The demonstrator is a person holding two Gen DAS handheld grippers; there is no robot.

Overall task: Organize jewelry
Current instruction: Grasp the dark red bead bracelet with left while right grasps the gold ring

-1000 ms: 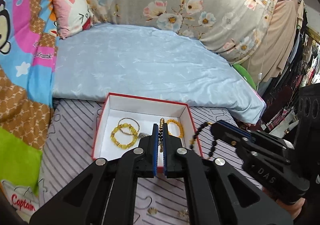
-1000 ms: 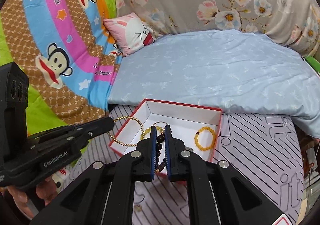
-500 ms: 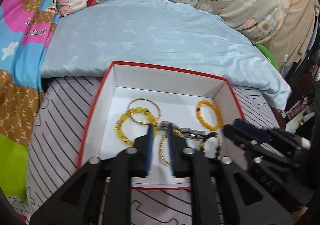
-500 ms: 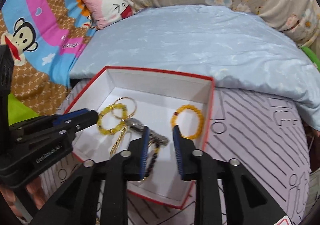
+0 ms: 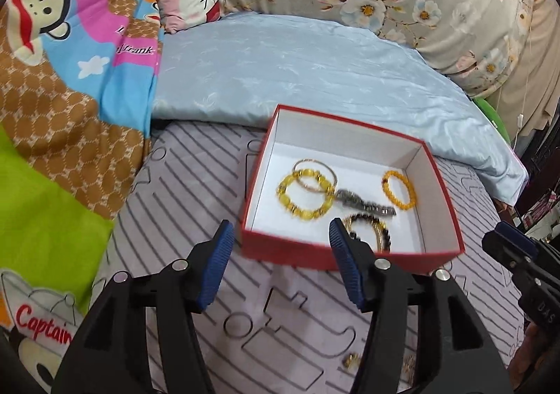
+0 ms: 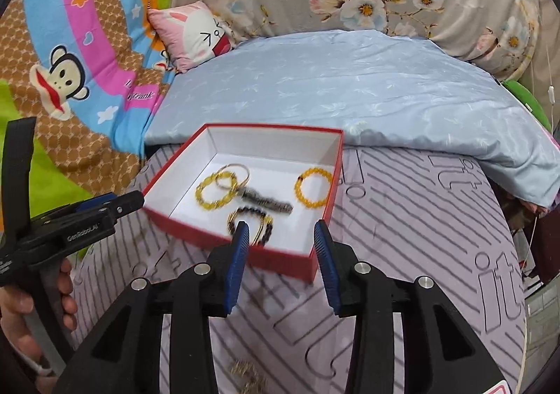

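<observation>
Both tongs, left [image 5: 281,255] and right [image 6: 280,248], have released and backed off; bracelets now lie in the red box [image 6: 196,233]. Next, approach low for loose pieces [image 6: 245,371] nearby.

Both grippers now sit back from the red box [image 5: 350,255], on its near side, where a second ago they were over it. The left gripper [image 5: 280,264], earlier clamped on the gold chain [image 5: 376,231], stands wide open and empty. The right gripper [image 6: 281,261] has let go of the dark bead bracelet [image 6: 250,215]; both pieces now lie inside the box near its front wall.
</observation>
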